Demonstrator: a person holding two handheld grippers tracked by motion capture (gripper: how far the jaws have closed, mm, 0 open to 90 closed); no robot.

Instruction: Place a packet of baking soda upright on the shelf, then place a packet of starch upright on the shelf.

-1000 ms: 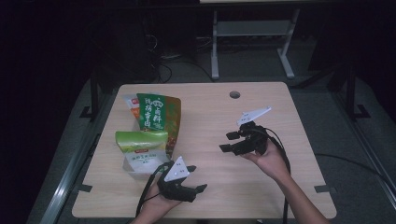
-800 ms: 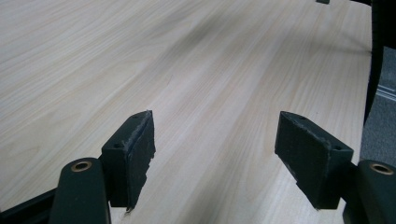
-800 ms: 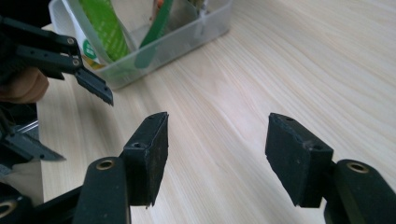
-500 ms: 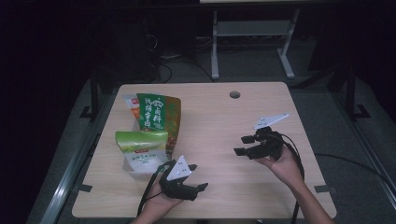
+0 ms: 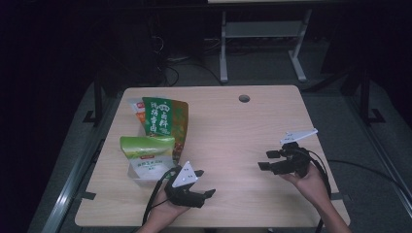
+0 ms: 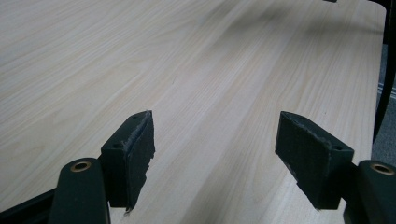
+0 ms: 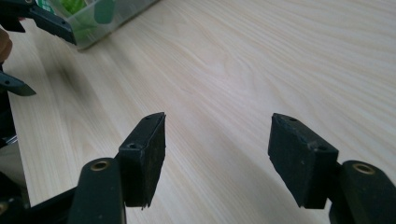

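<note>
**Pouch [image 5: 147, 153] at left of table [image 5: 233, 131]; both grippers empty**

Lies on the left half of the pale wooden top, toward the front. Looks light green above and clear or whitish toward the bottom. Sits just behind and to the left of the left gripper [image 5: 206, 183], near it; cannot tell from above whether touching. Overlaps the lower edge of a green bag [image 5: 165, 121] with pale lettering, which lies farther back. Leaves a white bag [image 5: 136, 108] with an orange patch partly visible at the green bag's far left corner.

Holds the left gripper in the left hand, low over the front edge, pointing right across the top. Shows jaws wide apart in the left gripper view [image 6: 215, 154], with bare wood between the pads and nothing gripped.

Holds the right gripper [image 5: 265, 160] in the right hand over the right half of the top, well apart from the pouch and bags, pointing left toward them. Shows jaws set apart in the right gripper view [image 7: 217, 154], having just opened a little wider, again with bare wood between and nothing gripped. Catches, at the top left of that same view, the pouch's clear plastic with green inside, and the dark jaw tips of the left gripper just beside it.

Has a round hole [image 5: 244, 98] near the far edge of the top.
</note>
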